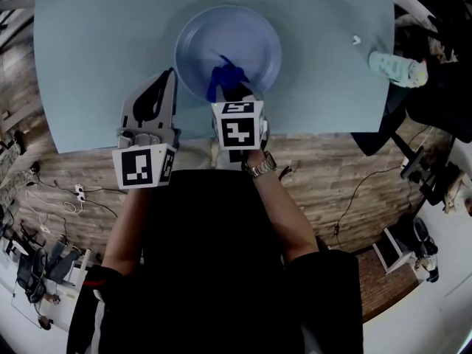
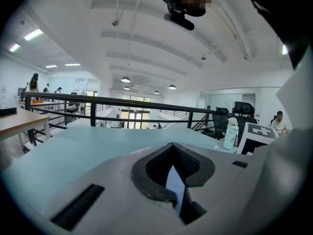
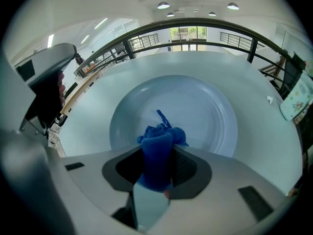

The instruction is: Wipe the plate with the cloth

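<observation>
My right gripper (image 1: pixel 234 94) had its jaws clamped on the blue cloth (image 1: pixel 225 76). The cloth was bunched into a narrow wad that stuck out past the jaws and hung over the near part of the pale blue plate (image 1: pixel 251 32). The plate sat on the light blue desk (image 1: pixel 96 50), close to its near edge. My left gripper (image 1: pixel 168 80) had its jaws together with nothing between them. It was just beside the plate's near-left rim, and I could not tell whether it touched.

I judged the main risk to be the plate itself. Nothing held it down, so a firm stroke could push it across the smooth desk instead of rubbing it clean. Bracing the rim with my left gripper would have guarded against that.

The wad was small, so one pass would cover only a thin strip. If I pressed too low, the hard jaws could meet the plate in place of the cloth. A dragging stroke might also tug the cloth out of my grip, since little of it seemed caught.

The bottle (image 1: pixel 397 68) lay well apart at the desk's right edge, so I saw no danger there.
</observation>
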The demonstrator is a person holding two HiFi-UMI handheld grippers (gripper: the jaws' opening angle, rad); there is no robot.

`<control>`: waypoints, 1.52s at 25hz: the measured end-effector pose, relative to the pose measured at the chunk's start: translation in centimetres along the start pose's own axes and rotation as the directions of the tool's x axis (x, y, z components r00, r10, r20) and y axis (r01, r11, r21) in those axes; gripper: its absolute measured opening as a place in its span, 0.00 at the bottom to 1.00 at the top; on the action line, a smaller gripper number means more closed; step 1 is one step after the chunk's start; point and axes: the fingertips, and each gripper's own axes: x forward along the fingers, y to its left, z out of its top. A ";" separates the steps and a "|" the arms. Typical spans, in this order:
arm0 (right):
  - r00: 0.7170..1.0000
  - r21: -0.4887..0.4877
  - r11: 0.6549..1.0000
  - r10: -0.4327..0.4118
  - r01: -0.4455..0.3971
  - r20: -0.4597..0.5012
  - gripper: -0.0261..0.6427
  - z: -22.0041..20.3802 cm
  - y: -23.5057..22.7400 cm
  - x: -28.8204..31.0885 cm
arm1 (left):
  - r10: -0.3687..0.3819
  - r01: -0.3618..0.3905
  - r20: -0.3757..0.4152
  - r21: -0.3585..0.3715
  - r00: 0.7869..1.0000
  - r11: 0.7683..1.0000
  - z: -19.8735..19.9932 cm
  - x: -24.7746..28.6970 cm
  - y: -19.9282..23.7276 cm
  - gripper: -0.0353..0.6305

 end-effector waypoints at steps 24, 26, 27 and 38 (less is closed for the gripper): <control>0.994 -0.103 0.989 0.104 -0.106 -0.026 0.22 4.7 5.4 2.6 | 0.087 -0.088 -0.026 -0.042 0.996 0.995 -0.5 0.8 3.1 0.05; 0.993 -0.102 0.988 0.114 -0.115 -0.023 0.22 5.1 5.6 3.0 | 0.090 -0.091 -0.029 -0.046 0.996 0.995 -0.5 1.3 3.3 0.05; 0.992 -0.102 0.987 0.122 -0.123 -0.019 0.22 5.3 5.8 3.3 | 0.091 -0.092 -0.030 -0.047 0.995 0.995 -0.5 1.5 3.4 0.05; 0.992 -0.104 0.986 0.124 -0.127 -0.029 0.22 7.7 5.1 4.1 | 0.089 -0.091 -0.042 -0.054 0.995 0.994 -0.6 4.1 4.1 0.05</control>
